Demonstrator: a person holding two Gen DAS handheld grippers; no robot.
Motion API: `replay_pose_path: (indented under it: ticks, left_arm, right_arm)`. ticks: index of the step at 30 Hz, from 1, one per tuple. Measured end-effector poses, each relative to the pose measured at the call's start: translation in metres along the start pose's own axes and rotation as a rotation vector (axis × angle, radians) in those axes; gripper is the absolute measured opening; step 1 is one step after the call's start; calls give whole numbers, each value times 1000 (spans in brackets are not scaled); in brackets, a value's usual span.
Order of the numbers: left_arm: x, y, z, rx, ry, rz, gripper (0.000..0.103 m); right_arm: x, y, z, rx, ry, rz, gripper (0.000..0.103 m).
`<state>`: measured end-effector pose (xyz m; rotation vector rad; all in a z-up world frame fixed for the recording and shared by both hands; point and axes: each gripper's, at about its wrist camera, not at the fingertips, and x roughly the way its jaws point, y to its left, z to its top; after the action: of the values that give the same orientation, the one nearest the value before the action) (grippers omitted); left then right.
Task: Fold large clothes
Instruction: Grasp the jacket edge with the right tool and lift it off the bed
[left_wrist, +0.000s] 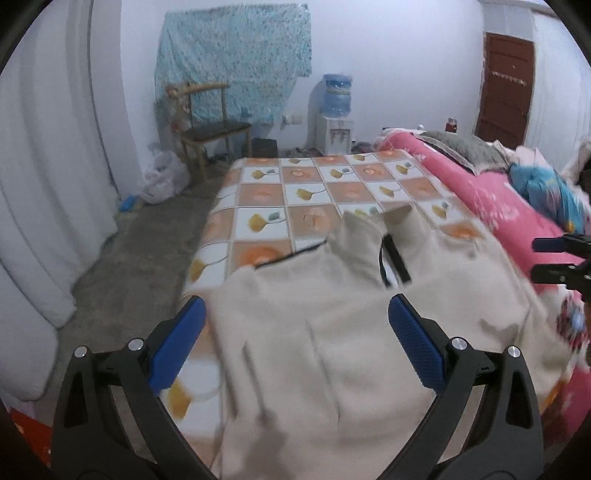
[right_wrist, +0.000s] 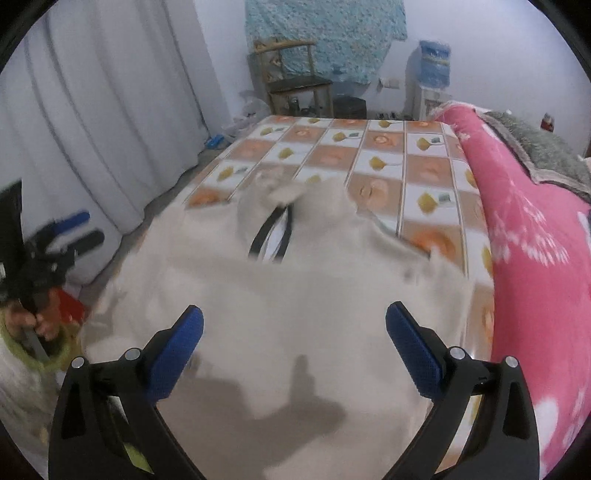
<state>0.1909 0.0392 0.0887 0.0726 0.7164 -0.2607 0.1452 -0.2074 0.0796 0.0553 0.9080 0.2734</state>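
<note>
You had a big table with a checked orange and white cover in front of you, and a pink blanket lay along its right side. The cream garment was spread on the near end of the table, and it looked blurry. Its collar pointed away from you, so its long way ran from you toward the far wall. Your left gripper was wide apart and held nothing, just above the left half of the cloth. Your right gripper was wide apart and empty too, over the right half. Each hand looked nearest to its own side of the cloth.
</note>
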Motion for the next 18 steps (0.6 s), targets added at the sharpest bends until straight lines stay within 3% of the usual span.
replay_pose_path:
  ticks: [7, 10, 13, 15, 17, 18]
  left_arm:
    - [122, -8, 71, -121, 103, -190, 95]
    - [168, -15, 87, -129, 135, -179, 94]
    - [216, -26, 93, -105, 219, -137, 69]
    - [236, -30, 89, -101, 272, -134, 57]
    - [245, -33, 82, -101, 308, -157, 29]
    - [242, -35, 79, -97, 308, -172, 22]
  right_arm:
    - [112, -54, 93, 235, 138, 136, 95]
    - [159, -72, 117, 300, 177, 121, 88]
    - [197, -85, 125, 343, 225, 101, 75]
    - [208, -87, 123, 348, 252, 100, 56]
    - [208, -84, 119, 327, 256, 127, 28]
    - [203, -81, 117, 301, 250, 129, 22]
